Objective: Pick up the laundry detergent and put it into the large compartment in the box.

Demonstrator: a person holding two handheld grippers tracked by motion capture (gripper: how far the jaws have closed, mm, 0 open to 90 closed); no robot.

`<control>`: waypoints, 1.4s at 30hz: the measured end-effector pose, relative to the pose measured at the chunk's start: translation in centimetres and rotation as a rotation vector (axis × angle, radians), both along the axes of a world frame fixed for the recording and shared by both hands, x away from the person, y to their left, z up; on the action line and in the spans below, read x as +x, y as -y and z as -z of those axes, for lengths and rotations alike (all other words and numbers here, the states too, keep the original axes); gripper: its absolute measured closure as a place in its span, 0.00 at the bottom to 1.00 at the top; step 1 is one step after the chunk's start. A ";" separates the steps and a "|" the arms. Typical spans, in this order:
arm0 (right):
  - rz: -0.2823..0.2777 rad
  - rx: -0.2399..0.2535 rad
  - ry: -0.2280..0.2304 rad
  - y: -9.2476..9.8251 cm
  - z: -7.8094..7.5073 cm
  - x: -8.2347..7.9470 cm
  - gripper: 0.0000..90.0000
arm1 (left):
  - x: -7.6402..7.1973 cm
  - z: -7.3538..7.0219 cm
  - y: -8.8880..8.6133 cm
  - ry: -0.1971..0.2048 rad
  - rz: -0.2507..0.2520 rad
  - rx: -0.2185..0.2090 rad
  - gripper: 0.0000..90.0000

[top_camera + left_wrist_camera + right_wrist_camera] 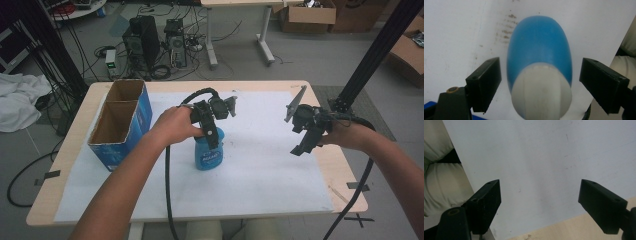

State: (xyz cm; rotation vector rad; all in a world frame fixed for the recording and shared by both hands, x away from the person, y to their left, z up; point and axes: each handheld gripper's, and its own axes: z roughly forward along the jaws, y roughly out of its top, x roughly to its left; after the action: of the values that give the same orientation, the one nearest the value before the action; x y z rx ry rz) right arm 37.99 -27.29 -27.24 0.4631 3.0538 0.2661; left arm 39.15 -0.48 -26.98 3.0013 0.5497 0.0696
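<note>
Bottle [539, 50] is standing upright directly below my left gripper [540, 82], between its spread jaws; my right gripper [540, 202] is hovering open, well apart.

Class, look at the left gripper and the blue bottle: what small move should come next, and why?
Probably close the left gripper on the blue bottle. Its jaws stand open on either side of the white cap, apparently not touching it, and the bottle stands upright on the white sheet.

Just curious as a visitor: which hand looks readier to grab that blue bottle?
Left. The left gripper hangs right over the blue bottle, jaws open on either side of its white cap. The right gripper hovers apart over bare paper.
</note>
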 end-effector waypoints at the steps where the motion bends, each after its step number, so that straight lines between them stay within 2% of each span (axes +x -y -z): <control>1: 0.000 -0.004 0.000 0.0 0.0 0.0 0.20 | 0.1 0.2 0.2 0.001 0.003 0.004 0.21; 3: 0.000 -0.004 0.001 0.0 0.0 0.0 0.20 | 0.2 0.4 0.2 -0.008 0.002 0.003 0.21; 4: 0.000 -0.002 0.000 0.1 0.0 0.1 0.20 | 0.2 0.8 0.3 -0.018 0.005 0.015 0.21; 11: 0.006 0.004 -0.003 0.3 0.1 0.1 0.20 | 0.3 1.8 0.5 -0.022 0.004 0.023 0.21; 20: 0.011 0.001 -0.009 0.7 0.6 0.2 0.20 | 0.5 2.0 0.7 -0.031 0.004 0.025 0.22; 24: 0.009 0.002 -0.009 0.7 0.5 0.2 0.20 | 0.6 2.0 0.6 -0.032 0.003 0.021 0.29; 42: 0.002 0.000 -0.013 0.4 0.6 0.3 0.20 | 0.7 1.8 0.0 -0.024 -0.018 0.006 0.37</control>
State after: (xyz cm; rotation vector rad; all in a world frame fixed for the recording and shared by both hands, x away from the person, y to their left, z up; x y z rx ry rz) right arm 38.27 -27.71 -27.83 0.4692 3.0654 0.2649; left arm 39.84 -0.49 -28.75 3.0066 0.5803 0.0363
